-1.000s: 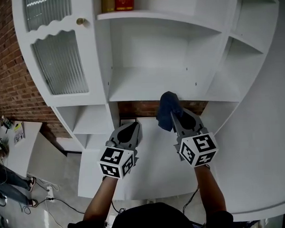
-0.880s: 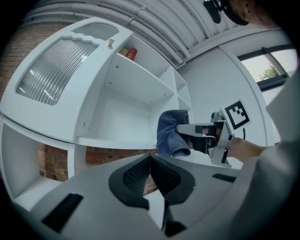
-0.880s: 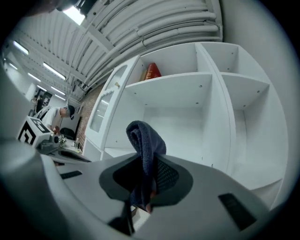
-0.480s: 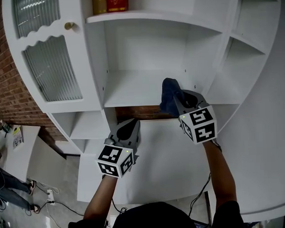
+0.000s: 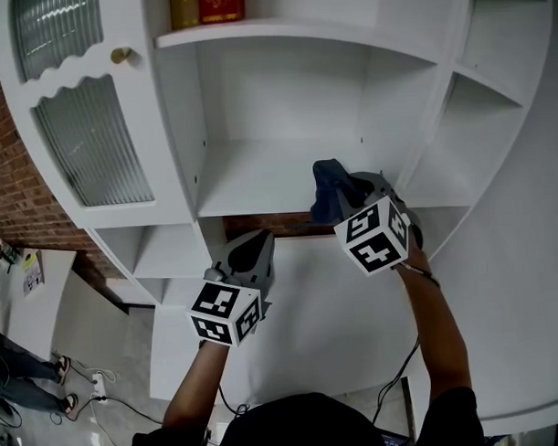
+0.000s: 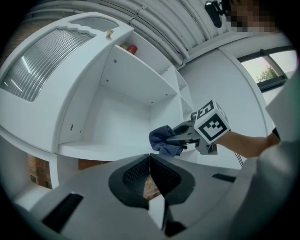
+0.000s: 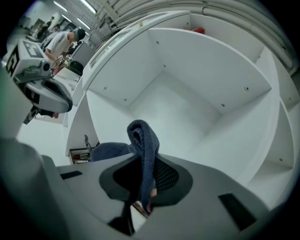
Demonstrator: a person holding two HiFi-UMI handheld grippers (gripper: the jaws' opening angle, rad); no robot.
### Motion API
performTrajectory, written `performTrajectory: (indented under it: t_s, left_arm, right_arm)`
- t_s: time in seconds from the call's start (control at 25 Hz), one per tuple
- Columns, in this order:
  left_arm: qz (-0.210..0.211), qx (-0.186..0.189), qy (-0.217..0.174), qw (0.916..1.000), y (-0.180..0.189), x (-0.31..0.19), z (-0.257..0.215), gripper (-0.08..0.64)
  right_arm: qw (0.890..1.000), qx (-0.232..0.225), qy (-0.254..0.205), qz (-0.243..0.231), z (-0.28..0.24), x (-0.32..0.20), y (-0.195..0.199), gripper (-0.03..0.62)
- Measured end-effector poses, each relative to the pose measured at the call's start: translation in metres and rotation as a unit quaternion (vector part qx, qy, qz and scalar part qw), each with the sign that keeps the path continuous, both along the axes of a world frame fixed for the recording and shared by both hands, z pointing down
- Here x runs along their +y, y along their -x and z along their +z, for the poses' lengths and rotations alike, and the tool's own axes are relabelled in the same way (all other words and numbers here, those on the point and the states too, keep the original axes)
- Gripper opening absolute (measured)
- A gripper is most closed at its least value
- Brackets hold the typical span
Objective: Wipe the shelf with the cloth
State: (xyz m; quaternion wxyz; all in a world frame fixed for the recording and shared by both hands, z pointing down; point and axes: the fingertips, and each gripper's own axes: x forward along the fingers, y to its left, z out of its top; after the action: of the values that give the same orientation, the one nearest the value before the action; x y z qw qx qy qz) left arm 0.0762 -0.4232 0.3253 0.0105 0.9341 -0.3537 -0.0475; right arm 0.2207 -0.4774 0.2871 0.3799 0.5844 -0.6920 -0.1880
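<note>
1. Found the left gripper (image 5: 254,246) nearest, held low before the cabinet above the white ledge (image 5: 310,326). Jaws pressed together with nothing between them; saw only a sliver of brick through the gap under their tips in the left gripper view (image 6: 150,161).
2. Found the right gripper (image 5: 351,195) higher and further in, at the front right of the shelf (image 5: 250,173), jaws clamped on the dark blue cloth (image 5: 327,185). Saw the cloth (image 7: 143,140) rising out of the jaws in a fold, with more of it bunched to the left.
3. Placed the cloth at the shelf's front edge, near the compartment's right wall. Could not tell whether it touched the board.
4. Saw open white board running left of the cloth and back behind it, closed in by a back wall, two side walls and the upper board (image 5: 281,30) overhead.
5. Noted a yellow thing and a red thing (image 5: 218,2) standing side by side on that upper board, cut off by the frame.
6. Noted slanted side compartments (image 5: 459,138) right of the shelf, and small open compartments (image 5: 166,249) below and to its left.
7. Noted the ribbed glass door (image 5: 93,142) with a brass knob (image 5: 121,56) left of the shelf, shut and well apart from both grippers.
8. Made out a brick wall (image 5: 8,181) beyond the cabinet's left side, and far below it a floor with cables (image 5: 92,375).
</note>
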Motion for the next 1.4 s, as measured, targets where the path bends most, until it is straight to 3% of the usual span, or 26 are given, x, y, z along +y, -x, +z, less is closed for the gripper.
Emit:
performTrajectory:
  t_s: [0.48, 1.4]
  left_arm:
    - [-0.014, 0.0, -0.002, 0.9999, 0.008, -0.011, 0.0, 0.017]
    - [-0.115, 0.013, 0.014, 0.9932, 0.091, 0.0, 0.006, 0.017]
  right_arm:
    - [0.998, 0.037, 0.05, -0.025, 0.019, -0.014, 0.017, 0.067]
    - [0.99, 0.054, 0.057, -0.12, 0.022, -0.03, 0.118, 0.067]
